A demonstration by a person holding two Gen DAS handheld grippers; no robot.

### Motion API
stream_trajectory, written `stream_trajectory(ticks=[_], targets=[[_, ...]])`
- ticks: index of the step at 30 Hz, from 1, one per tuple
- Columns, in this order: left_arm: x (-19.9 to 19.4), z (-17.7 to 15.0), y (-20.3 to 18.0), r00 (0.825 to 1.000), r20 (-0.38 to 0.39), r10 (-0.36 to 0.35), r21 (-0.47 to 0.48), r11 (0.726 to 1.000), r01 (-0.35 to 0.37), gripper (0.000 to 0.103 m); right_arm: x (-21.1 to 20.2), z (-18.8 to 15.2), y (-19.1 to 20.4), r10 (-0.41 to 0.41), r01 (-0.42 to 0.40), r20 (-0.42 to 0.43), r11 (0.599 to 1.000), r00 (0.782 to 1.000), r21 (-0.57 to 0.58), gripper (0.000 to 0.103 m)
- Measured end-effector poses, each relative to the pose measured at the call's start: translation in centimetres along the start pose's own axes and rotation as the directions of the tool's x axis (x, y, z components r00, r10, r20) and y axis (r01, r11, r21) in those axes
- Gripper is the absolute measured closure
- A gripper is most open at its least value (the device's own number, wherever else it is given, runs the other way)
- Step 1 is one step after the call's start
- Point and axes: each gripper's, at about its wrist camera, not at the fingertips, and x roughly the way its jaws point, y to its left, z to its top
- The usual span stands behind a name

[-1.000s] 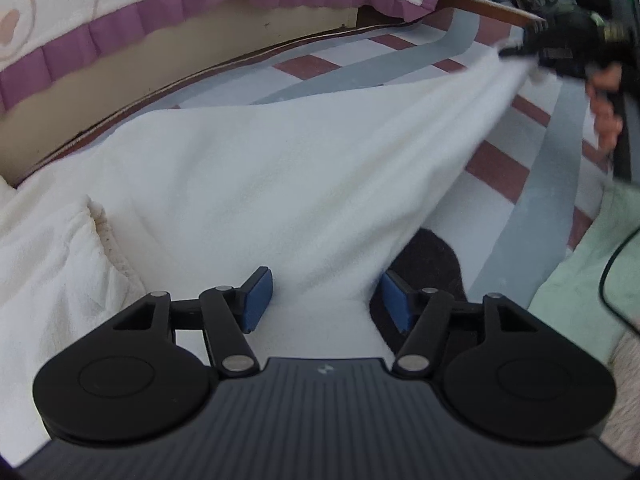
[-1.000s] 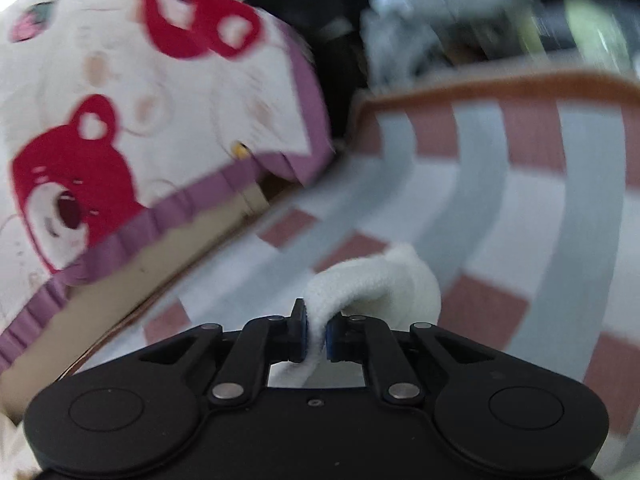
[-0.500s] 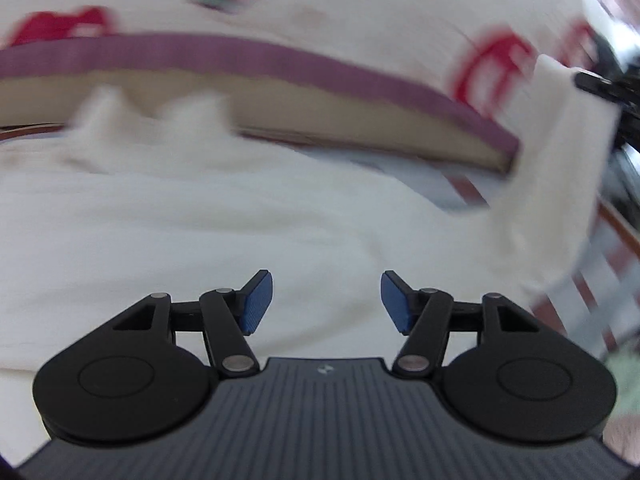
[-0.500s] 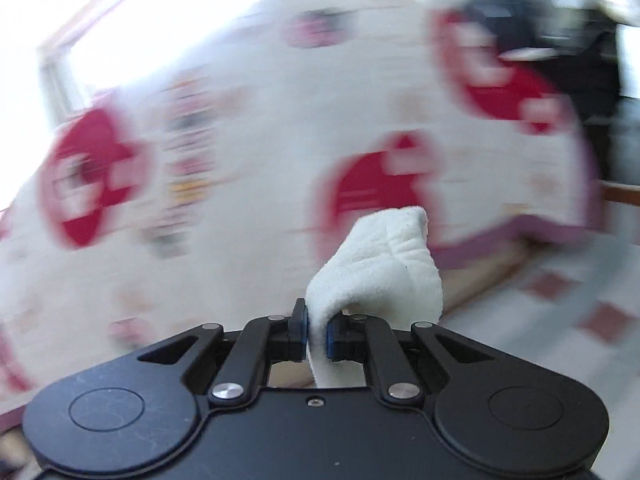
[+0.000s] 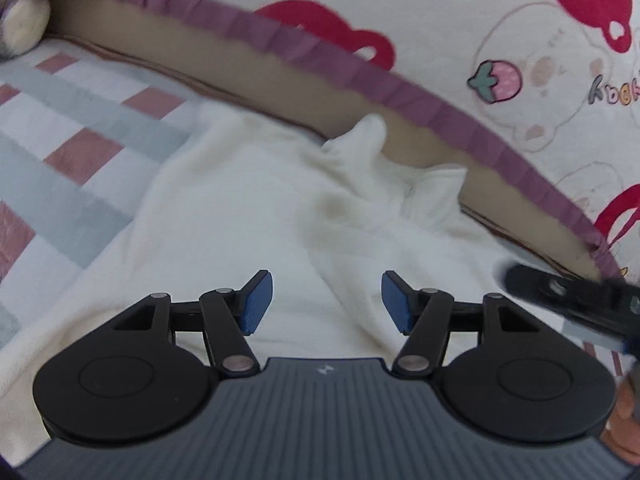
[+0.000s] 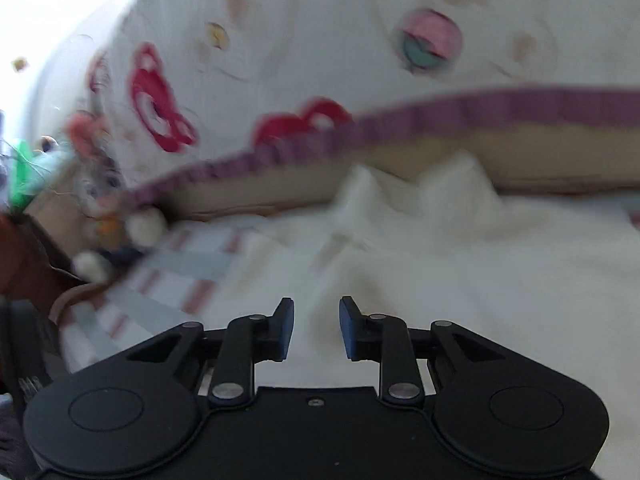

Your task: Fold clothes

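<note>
A white fleece garment (image 5: 248, 208) lies spread on the striped bed sheet (image 5: 60, 128), its far edge bunched against the bed's side board. My left gripper (image 5: 326, 300) hovers over its near part, open, blue pads wide apart with nothing between them. In the right wrist view the same white garment (image 6: 440, 264) fills the middle and right, blurred. My right gripper (image 6: 316, 330) is open above it, holding nothing. The right gripper's black body (image 5: 568, 292) shows at the right edge of the left wrist view.
A cartoon-print quilt with a purple frill (image 5: 360, 68) hangs over the tan side board (image 5: 280, 84) behind the garment. A plush toy (image 6: 112, 216) sits at the left by the board. A hand (image 5: 624, 428) shows at the lower right edge.
The right gripper has opened and let go of the white garment's corner, which now lies on the bed. Both grippers swung left toward the quilt side; the left stayed open.
</note>
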Motion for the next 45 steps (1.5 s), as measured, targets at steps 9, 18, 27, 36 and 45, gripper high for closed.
stream_trajectory(ticks=[9, 18, 27, 36, 45], targets=[[1.6, -0.5, 0.1, 1.0, -0.03, -0.008, 0.006, 1.0, 0.008, 0.043, -10.8, -2.2, -11.5, -0.29, 0.268, 0.053, 0.928, 0.956, 0.259, 0.052], [2.8, 1.9, 0.2, 1.0, -0.014, 0.004, -0.117, 0.993, -0.006, 0.041, -11.9, -4.2, -13.7, -0.294, 0.283, -0.013, 0.908, 0.956, 0.308, 0.05], [6.4, 2.5, -1.1, 0.997, -0.056, 0.057, -0.041, 0.997, -0.06, 0.035, -7.1, -6.2, -10.6, -0.44, 0.442, -0.198, 0.896, 0.876, -0.041, 0.045], [3.1, 2.3, -4.3, 0.994, 0.105, 0.036, 0.112, 0.993, -0.048, 0.086, -7.3, -5.6, -11.2, -0.516, 0.514, -0.097, 0.856, 0.851, -0.052, 0.08], [3.2, -3.0, 0.8, 0.999, 0.005, 0.047, -0.047, 0.998, -0.046, 0.077, -7.1, -5.7, -11.4, -0.598, 0.592, -0.127, 0.801, 0.791, -0.086, 0.089]])
